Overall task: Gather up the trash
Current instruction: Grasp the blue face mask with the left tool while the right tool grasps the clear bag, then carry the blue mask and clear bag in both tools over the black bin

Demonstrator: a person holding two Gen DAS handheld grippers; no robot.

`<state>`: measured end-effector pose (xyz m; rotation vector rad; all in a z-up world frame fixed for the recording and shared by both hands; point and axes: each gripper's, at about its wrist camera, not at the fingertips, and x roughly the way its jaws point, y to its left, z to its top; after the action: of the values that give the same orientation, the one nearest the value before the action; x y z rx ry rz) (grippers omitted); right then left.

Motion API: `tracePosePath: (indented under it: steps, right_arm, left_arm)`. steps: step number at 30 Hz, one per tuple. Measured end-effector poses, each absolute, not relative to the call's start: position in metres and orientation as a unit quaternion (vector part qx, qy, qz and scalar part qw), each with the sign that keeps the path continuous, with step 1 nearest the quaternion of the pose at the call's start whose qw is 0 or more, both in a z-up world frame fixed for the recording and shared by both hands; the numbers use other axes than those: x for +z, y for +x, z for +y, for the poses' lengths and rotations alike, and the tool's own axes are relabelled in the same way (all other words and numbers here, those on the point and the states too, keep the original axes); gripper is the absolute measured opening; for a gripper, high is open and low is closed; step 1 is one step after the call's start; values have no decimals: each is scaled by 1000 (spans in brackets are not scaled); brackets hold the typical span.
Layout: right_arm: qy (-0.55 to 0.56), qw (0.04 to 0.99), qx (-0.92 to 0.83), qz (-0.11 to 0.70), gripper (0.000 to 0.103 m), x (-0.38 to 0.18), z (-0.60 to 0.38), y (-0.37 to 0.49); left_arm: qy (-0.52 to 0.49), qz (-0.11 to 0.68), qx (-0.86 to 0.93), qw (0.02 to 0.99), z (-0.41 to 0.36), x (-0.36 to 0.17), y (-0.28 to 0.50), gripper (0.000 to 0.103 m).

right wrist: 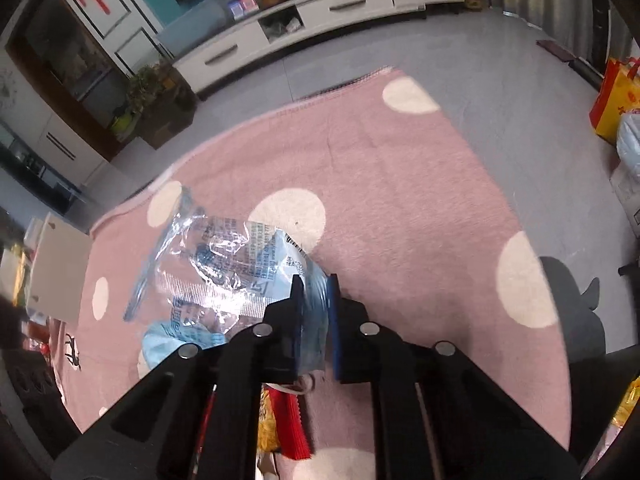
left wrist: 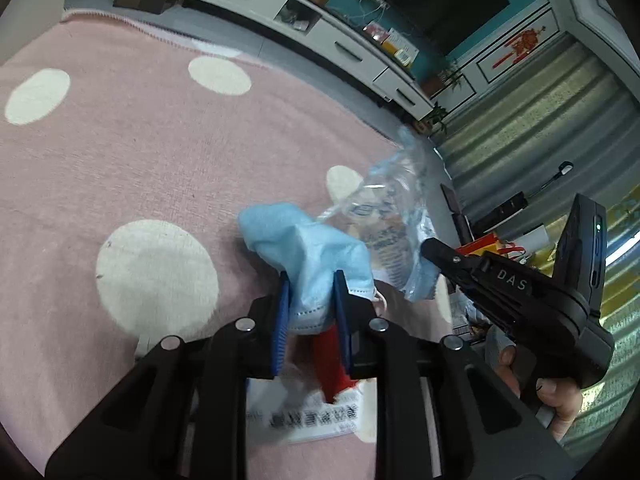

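Observation:
A crumpled light-blue face mask [left wrist: 304, 240] sits between the blue pads of my left gripper [left wrist: 310, 280], which is shut on it above the pink dotted rug [left wrist: 120, 152]. Just right of it hangs a clear printed plastic wrapper [left wrist: 384, 208]. My right gripper [left wrist: 430, 246] reaches in from the right, held by a hand [left wrist: 560, 404]. In the right wrist view my right gripper [right wrist: 316, 284] is shut on one end of that wrapper [right wrist: 224, 260], and the mask [right wrist: 176, 340] shows below it at the left. A red wrapper [right wrist: 292, 428] and a yellow packet [right wrist: 268, 428] lie under the fingers.
A white printed sheet [left wrist: 312, 420] lies on the rug [right wrist: 400, 180] beneath my left gripper. A long white TV cabinet [right wrist: 320, 12] runs along the far wall, with potted plants [right wrist: 148, 84] beside it. A yellow-red bag [right wrist: 616, 96] stands at right, a white box [right wrist: 56, 268] at left.

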<state>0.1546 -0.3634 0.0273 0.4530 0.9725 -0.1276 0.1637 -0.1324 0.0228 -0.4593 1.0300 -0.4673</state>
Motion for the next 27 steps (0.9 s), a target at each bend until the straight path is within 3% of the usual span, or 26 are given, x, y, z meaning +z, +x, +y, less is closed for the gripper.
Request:
tracePosePath:
  steps: [9, 27]
  right_arm:
    - [191, 895, -111, 387, 12, 86, -385, 73]
    - [173, 899, -274, 293, 12, 106, -450, -119]
  left_arm:
    - [-196, 443, -226, 845, -134, 71, 109, 22]
    - [-120, 416, -308, 847, -225, 105, -23, 22]
